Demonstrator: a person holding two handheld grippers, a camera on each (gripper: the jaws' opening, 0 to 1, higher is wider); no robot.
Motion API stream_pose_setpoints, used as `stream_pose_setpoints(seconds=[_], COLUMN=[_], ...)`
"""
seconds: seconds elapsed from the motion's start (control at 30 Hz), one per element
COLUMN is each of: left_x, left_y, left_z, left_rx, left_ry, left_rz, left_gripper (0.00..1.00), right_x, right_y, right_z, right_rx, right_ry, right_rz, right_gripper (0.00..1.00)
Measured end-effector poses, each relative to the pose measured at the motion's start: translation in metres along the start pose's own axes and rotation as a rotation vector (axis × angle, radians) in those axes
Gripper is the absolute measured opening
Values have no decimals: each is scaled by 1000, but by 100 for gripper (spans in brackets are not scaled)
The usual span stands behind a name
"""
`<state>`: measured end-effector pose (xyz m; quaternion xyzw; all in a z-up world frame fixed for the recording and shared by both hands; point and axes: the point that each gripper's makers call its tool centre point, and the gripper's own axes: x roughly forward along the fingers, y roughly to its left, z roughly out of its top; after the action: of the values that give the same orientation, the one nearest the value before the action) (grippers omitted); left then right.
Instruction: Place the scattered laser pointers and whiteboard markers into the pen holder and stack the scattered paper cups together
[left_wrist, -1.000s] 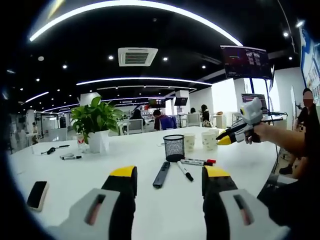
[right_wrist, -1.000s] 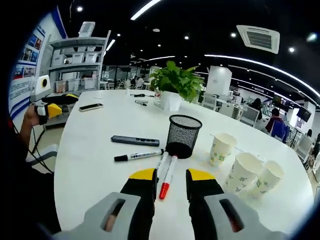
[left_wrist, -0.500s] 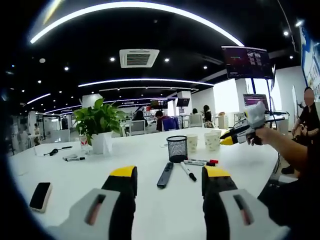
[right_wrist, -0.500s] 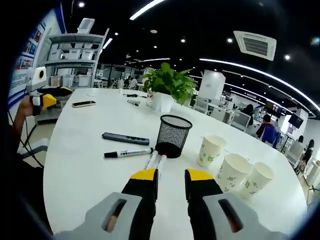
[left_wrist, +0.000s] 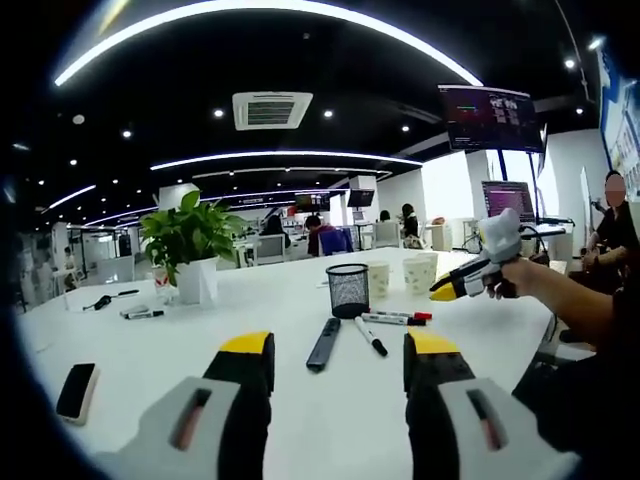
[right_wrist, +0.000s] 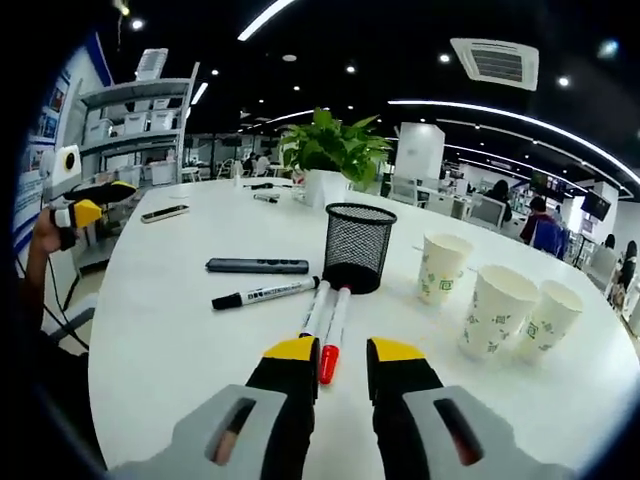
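A black mesh pen holder (right_wrist: 358, 248) stands upright on the white table (right_wrist: 170, 330). Two markers lie at its base, one red-capped (right_wrist: 335, 322) and one beside it (right_wrist: 316, 308). A black-capped marker (right_wrist: 265, 294) and a dark laser pointer (right_wrist: 257, 265) lie to their left. Three paper cups (right_wrist: 441, 268) (right_wrist: 497, 312) (right_wrist: 548, 320) stand apart on the right. My right gripper (right_wrist: 343, 352) is open, and the red cap shows between its jaws. My left gripper (left_wrist: 340, 350) is open and holds nothing, short of the laser pointer (left_wrist: 323, 343), the black marker (left_wrist: 370, 336) and the pen holder (left_wrist: 348, 290).
A potted plant (right_wrist: 330, 150) stands behind the pen holder. A phone (left_wrist: 75, 390) lies near the left table edge, with more pens (left_wrist: 140, 314) farther back. The right gripper (left_wrist: 465, 280), in a person's hand, hovers right of the cups (left_wrist: 418, 274). Shelves (right_wrist: 130, 130) stand behind the left gripper (right_wrist: 85, 205).
The right gripper view has dropped and tilted, so the red cap now shows between its jaws. In the left gripper view the right gripper has sunk a little toward the table.
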<state>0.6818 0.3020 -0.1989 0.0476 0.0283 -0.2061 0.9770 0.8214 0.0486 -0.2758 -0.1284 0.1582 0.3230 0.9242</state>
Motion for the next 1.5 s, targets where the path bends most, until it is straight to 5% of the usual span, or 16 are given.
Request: stream_pose_setpoints(seconds=[0.57, 1.5], left_x=[-1, 4], left_y=[-3, -7], left_z=[6, -5], left_rx=[-28, 13], left_ry=[-32, 14], left_rz=[-11, -30], left_gripper=[53, 53], right_x=[13, 25], right_y=[5, 12], right_z=[-15, -32], right_rx=[10, 54], right_ry=[52, 88], right_rz=[11, 37], right_gripper=[21, 19])
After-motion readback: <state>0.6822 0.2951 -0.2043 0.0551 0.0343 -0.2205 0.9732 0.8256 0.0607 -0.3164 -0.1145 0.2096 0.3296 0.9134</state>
